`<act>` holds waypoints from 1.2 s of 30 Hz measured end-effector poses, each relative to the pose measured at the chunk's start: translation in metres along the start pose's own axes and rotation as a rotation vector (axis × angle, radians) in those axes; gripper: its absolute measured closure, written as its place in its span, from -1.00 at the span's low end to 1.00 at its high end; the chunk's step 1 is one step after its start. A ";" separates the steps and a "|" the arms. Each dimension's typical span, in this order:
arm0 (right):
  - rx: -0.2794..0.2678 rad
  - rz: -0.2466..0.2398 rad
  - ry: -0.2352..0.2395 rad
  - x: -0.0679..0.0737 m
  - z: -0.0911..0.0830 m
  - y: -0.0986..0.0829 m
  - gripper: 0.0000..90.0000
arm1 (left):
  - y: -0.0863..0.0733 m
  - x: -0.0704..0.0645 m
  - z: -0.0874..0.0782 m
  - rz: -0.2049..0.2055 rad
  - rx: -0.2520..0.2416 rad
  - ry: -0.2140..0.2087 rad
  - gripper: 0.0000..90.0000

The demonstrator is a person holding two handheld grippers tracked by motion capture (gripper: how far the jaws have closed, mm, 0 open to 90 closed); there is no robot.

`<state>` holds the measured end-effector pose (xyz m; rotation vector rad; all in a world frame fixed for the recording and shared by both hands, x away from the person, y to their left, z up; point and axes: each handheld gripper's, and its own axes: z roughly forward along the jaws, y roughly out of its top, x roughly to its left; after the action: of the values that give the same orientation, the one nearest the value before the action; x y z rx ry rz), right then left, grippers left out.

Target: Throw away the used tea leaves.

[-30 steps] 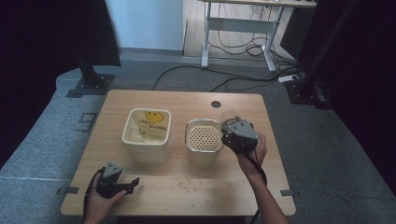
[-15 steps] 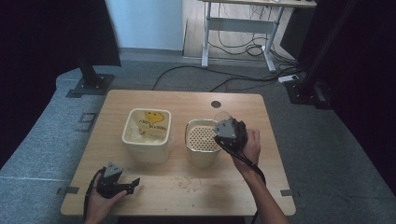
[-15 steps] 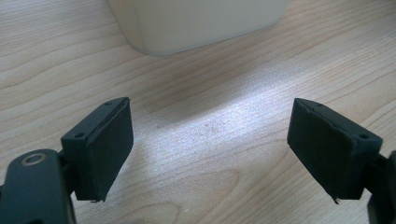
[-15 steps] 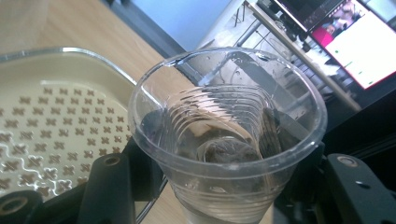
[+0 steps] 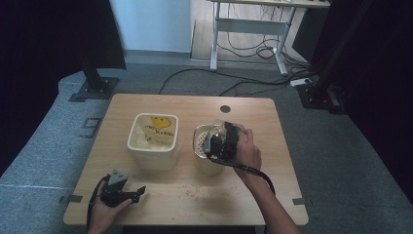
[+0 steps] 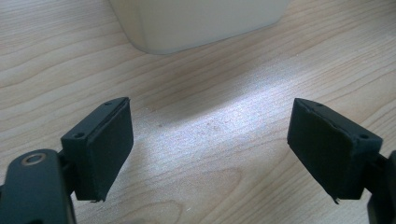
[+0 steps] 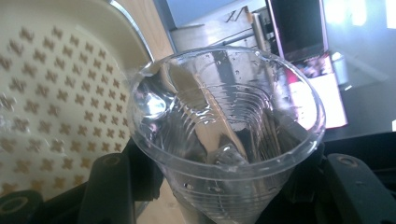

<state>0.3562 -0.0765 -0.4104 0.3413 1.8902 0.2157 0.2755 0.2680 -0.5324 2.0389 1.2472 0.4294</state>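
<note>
- Clear plastic cup (image 7: 224,135) is clamped in the right gripper (image 5: 223,141), jaws pressed on either side of its lower wall, mouth tipped over toward the strainer (image 5: 204,139).
- Change vs a second ago: the right gripper was beside the strainer's right rim w/ the cup more upright; now it has swung in over the rim and rolled, so the cup lies tilted above the perforated tray. Reads as a pour in progress or just ending.
- Cup looks nearly empty in the right gripper view: only droplets and a small pool of clear liquid near its lip. Judgement: contents prob. already gone into the strainer; next would be righting the cup and setting it down.
- Left gripper (image 5: 119,192) hasn't moved; it rests near the front-left corner of the surface (image 5: 195,195), jaws wide apart, nothing between them.
- Cream tub (image 5: 152,139) w/ yellow label stands left of the strainer, mid-surface, untouched. Crumbs lie on the surface toward its front edge.
- Hard to make out:
 - whether any liquid is falling right now; no stream visible.
 - strainer's contents, mostly covered by gripper and hand in the high view.
 - tub's inside: pale stuff, can't tell what.
 - left gripper view cuts off the tub, only its base shows.
</note>
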 end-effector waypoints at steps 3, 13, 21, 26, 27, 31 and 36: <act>0.023 -0.130 -0.037 0.008 0.002 0.004 -0.05 | 0.000 0.000 0.000 0.001 -0.001 0.001 -0.68; 0.080 -0.425 -0.189 0.021 0.007 0.009 -0.05 | 0.000 -0.001 0.001 0.003 0.001 0.002 -0.68; 0.092 -0.429 -0.184 0.022 0.013 0.007 -0.05 | 0.000 -0.001 0.001 0.005 0.002 0.003 -0.68; 0.093 -0.460 -0.183 0.025 0.015 0.003 -0.05 | 0.000 -0.001 0.001 0.007 0.005 0.003 -0.68; 0.090 -0.465 -0.182 0.025 0.015 0.003 -0.05 | 0.000 -0.001 0.001 0.008 0.007 0.002 -0.68; 0.090 -0.566 -0.237 0.028 0.015 0.002 -0.05 | 0.000 -0.001 0.001 0.009 0.008 0.002 -0.68; 0.087 -0.681 -0.283 0.031 0.017 0.001 -0.05 | 0.000 -0.001 0.001 0.010 0.011 0.004 -0.68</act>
<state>0.3625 -0.0653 -0.4431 -0.2158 1.6336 -0.3562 0.2756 0.2665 -0.5334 2.0550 1.2444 0.4327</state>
